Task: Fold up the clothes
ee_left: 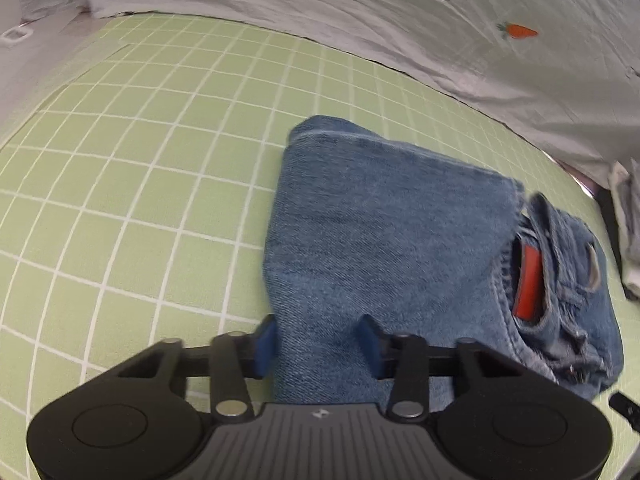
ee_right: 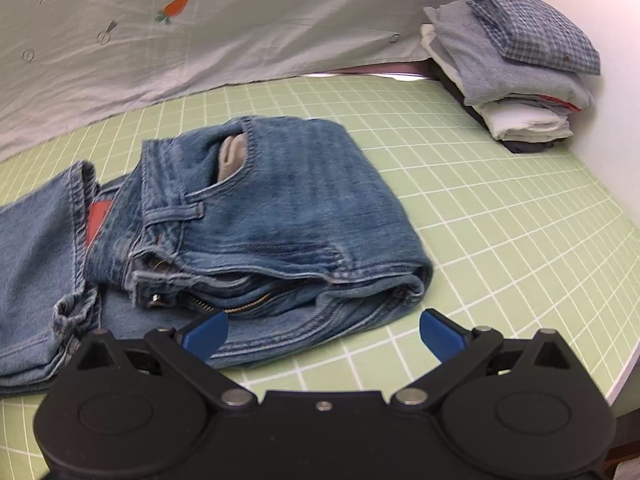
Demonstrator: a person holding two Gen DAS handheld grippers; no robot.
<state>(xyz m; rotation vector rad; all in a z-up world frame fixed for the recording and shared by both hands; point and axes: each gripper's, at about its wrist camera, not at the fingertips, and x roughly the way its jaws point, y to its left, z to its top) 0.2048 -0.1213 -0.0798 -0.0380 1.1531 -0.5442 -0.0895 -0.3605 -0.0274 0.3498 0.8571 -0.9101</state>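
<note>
A pair of blue jeans lies partly folded on the green grid mat. In the left wrist view the folded leg end runs between my left gripper's blue pads; the pads stand apart with the denim between them, not pinched. The red label shows at the waistband on the right. In the right wrist view the waist part of the jeans is folded over, zipper facing me. My right gripper is wide open and empty, just in front of the jeans' near edge.
A pale sheet with a carrot print hangs along the back of the mat; it also shows in the left wrist view. A stack of folded clothes sits at the back right corner. The mat's edge curves on the right.
</note>
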